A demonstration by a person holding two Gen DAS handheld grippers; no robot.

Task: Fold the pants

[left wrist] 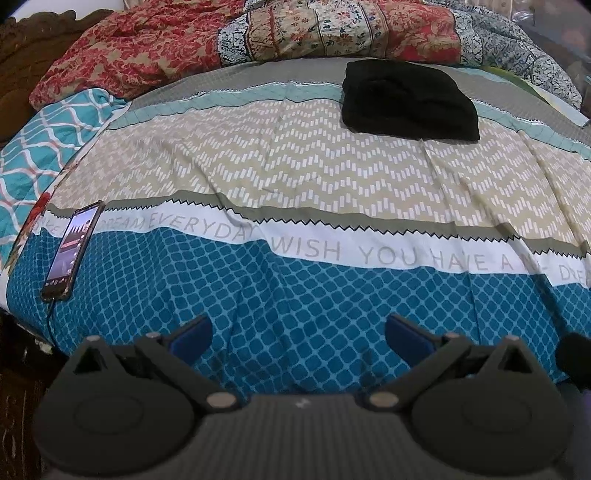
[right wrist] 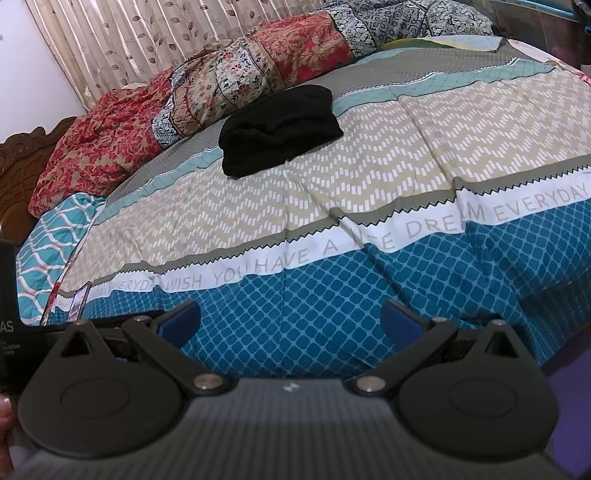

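folded black pants (left wrist: pixel 408 101) on bedspread (left wrist: pixel 295 177), phone (left wrist: pixel 70 251) at left edge, quilt (left wrist: pixel 258 33) behind

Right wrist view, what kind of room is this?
Most likely a bedroom in a home. A wide bed spread with a patterned bedcover, a bunched floral quilt at its far side, a carved wooden headboard, and leaf-print curtains behind all suggest it.
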